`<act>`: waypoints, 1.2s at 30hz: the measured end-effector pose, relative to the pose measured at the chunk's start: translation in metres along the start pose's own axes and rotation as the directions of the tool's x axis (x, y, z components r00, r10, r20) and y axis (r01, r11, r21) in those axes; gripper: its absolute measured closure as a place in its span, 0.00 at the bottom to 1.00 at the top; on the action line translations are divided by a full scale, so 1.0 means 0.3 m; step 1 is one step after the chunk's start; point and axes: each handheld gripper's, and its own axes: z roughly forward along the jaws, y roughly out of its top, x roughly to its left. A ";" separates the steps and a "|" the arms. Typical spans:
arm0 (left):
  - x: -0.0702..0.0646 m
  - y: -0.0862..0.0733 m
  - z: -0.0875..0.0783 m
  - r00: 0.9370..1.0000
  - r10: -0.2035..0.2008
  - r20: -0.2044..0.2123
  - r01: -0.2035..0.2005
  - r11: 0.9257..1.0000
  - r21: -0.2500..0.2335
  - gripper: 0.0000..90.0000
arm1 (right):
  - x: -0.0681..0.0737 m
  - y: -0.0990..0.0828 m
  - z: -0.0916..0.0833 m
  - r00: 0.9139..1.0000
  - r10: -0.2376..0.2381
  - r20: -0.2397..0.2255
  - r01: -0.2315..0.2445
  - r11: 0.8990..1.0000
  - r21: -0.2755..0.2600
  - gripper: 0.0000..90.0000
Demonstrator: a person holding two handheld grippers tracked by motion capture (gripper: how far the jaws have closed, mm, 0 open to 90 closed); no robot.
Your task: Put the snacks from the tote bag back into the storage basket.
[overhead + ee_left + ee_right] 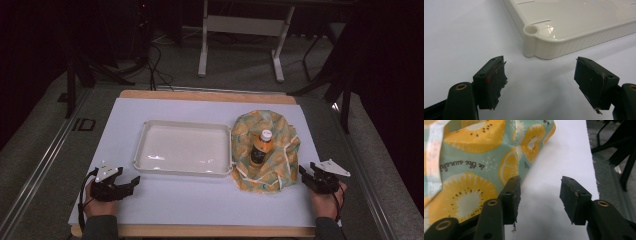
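Left gripper (131, 183) near table's (200, 205) front-left corner, jaws spread. Right gripper (305, 172) jaws spread beside cloth (280, 170); bottle (261, 147) upright on cloth.

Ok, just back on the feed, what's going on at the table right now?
A person holds a gripper in each hand at the near table edge, both open and holding nothing. The left gripper rests near the front left corner of the empty cream tray. The right gripper sits beside the fruit-print cloth, one jaw close to its edge. A small bottle with a white cap lies on that cloth, untouched.
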 end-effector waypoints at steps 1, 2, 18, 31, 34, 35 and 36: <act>0.000 0.000 0.000 1.000 0.000 0.000 0.000 1.000 0.000 0.28 | 0.003 0.001 0.001 1.000 -0.008 0.002 0.008 1.000 0.004 0.57; -0.001 0.000 -0.001 1.000 0.001 -0.002 -0.001 1.000 -0.004 0.28 | 0.003 0.001 0.001 1.000 -0.008 0.002 0.008 1.000 0.004 0.57; -0.003 -0.002 -0.003 1.000 0.017 0.013 -0.017 1.000 -0.010 0.28 | -0.011 0.001 -0.018 0.996 0.017 -0.091 -0.017 1.000 -0.006 0.61; -0.004 -0.001 -0.003 1.000 0.022 0.014 -0.022 1.000 -0.009 0.28 | -0.023 0.072 -0.076 0.989 -0.093 -0.116 0.101 0.992 0.072 0.63; -0.005 -0.001 -0.003 1.000 0.024 0.016 -0.024 1.000 -0.009 0.28 | -0.018 0.097 -0.085 0.984 -0.129 -0.126 0.141 0.986 0.092 0.64; -0.005 -0.002 -0.003 1.000 0.024 0.016 -0.024 1.000 -0.010 0.28 | -0.015 0.104 -0.087 0.981 -0.141 -0.132 0.155 0.983 0.098 0.64; -0.005 -0.001 -0.003 1.000 0.025 0.018 -0.025 1.000 -0.008 0.28 | -0.012 0.112 -0.090 0.979 -0.148 -0.137 0.163 0.981 0.101 0.64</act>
